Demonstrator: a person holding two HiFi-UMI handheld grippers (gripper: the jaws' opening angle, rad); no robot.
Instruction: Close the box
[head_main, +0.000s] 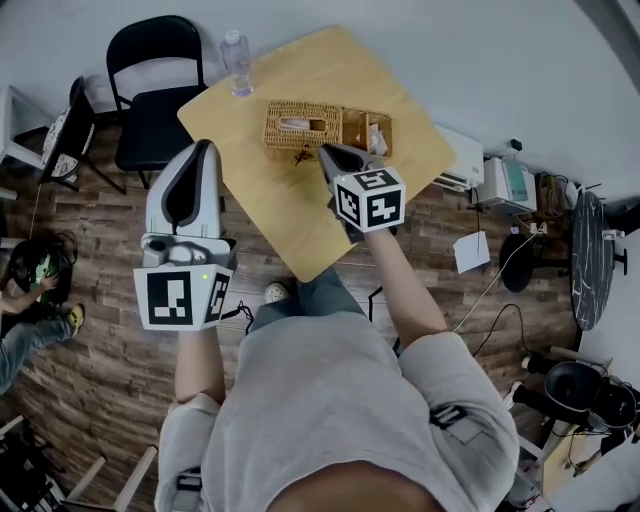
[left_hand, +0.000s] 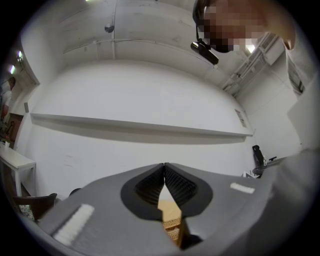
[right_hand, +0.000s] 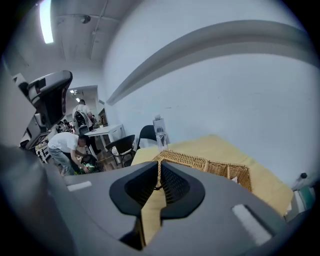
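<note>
A wicker box (head_main: 302, 126) lies open on the far part of the wooden table (head_main: 300, 225), its second wicker half (head_main: 367, 130) spread out to the right. Pale items lie inside both halves. My right gripper (head_main: 328, 152) is shut and empty, its tips just in front of the box's near edge. In the right gripper view the shut gripper (right_hand: 159, 165) points at the wicker box (right_hand: 200, 161) close ahead. My left gripper (head_main: 205, 148) is shut, held off the table's left edge. In the left gripper view it (left_hand: 164, 167) points at a white wall.
A clear plastic bottle (head_main: 237, 62) stands at the table's far left corner, with a black chair (head_main: 155, 95) behind it. A person (right_hand: 64, 146) bends over on the floor to the left. Cables and equipment (head_main: 505, 185) lie to the right.
</note>
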